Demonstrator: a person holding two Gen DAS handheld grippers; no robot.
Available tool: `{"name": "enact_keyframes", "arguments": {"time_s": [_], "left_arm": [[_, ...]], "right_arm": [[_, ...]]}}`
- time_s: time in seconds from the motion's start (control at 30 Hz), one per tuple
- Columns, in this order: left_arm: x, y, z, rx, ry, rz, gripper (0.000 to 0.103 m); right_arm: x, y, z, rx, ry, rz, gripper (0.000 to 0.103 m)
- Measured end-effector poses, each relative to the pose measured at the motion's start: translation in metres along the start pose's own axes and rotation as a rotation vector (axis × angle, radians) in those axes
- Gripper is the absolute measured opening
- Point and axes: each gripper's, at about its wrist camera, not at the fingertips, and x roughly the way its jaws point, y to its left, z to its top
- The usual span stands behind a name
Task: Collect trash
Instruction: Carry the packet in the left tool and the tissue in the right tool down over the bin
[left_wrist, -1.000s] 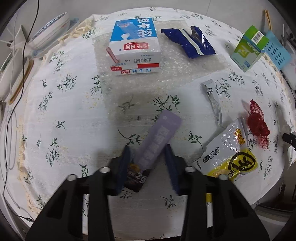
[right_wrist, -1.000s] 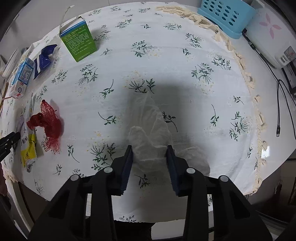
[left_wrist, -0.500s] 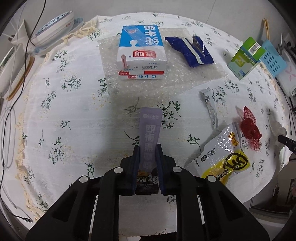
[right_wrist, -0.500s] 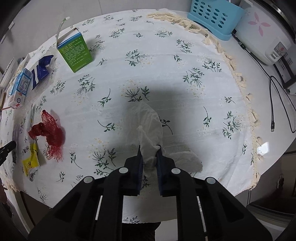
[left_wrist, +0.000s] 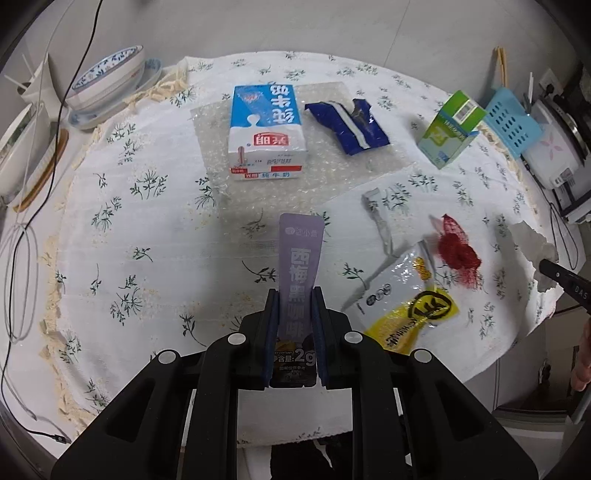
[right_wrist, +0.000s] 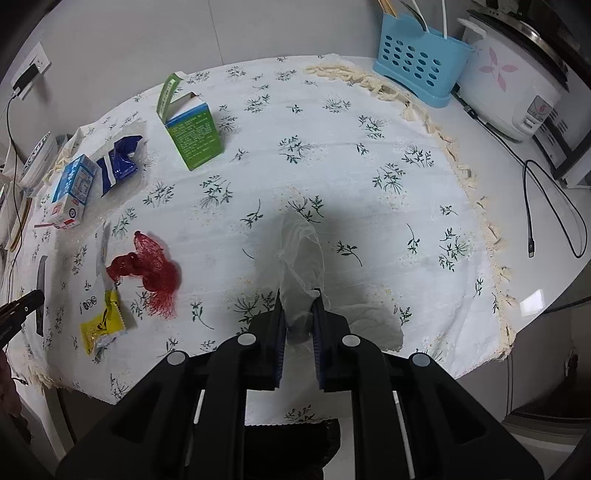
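Left wrist view: your left gripper (left_wrist: 294, 308) is clamped tight on a purple sachet (left_wrist: 297, 269), pinching its lower half; the sachet stands up out of the jaws, lifted above the floral tablecloth (left_wrist: 147, 229).
Just right of your left gripper: a yellow and clear snack bag (left_wrist: 406, 310) lies flat, with a red mesh net (left_wrist: 456, 251) beside its far corner and a silver wrapper strip (left_wrist: 380, 221) above it.
Further out on your left view: a blue and white milk carton (left_wrist: 266, 129) lies on a bubble wrap sheet (left_wrist: 295, 173), a crumpled blue wrapper (left_wrist: 351, 125) next to it, and a green carton (left_wrist: 448, 129) stands near the blue basket (left_wrist: 511, 122).
Left edge: stacked bowls (left_wrist: 107, 83) sit off the cloth.
Right wrist view: your right gripper (right_wrist: 298, 308) is closed on a crumpled white tissue (right_wrist: 301, 258), which rises out of the jaws above the cloth.
Around your right gripper: the red mesh net (right_wrist: 147, 269) and the yellow snack bag (right_wrist: 101, 326) lie to the left, well apart from the tissue.
Far side of your right view: the green carton (right_wrist: 194, 131) stands open-topped, the milk carton (right_wrist: 74, 190) and blue wrapper (right_wrist: 118, 164) to its left.
Off the cloth: a rice cooker (right_wrist: 513, 88) stands beside the blue basket (right_wrist: 419, 61).
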Motion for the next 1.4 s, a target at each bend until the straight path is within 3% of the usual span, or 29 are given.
{"name": "enact_keyframes", "arguments": {"time_s": [0.67,1.4], "left_arm": [[-0.051,-0.055,-0.069,-0.091,-0.053,0.044,0.017],[-0.057,-0.094,-0.127,-0.099,-0.047,0.017,0.017]], "right_arm": [[-0.068,0.017,-0.048,-0.166,-0.104,0.145,0.012],[-0.09,0.015,-0.104,-0.218,-0.104,0.174,0.012]]}}
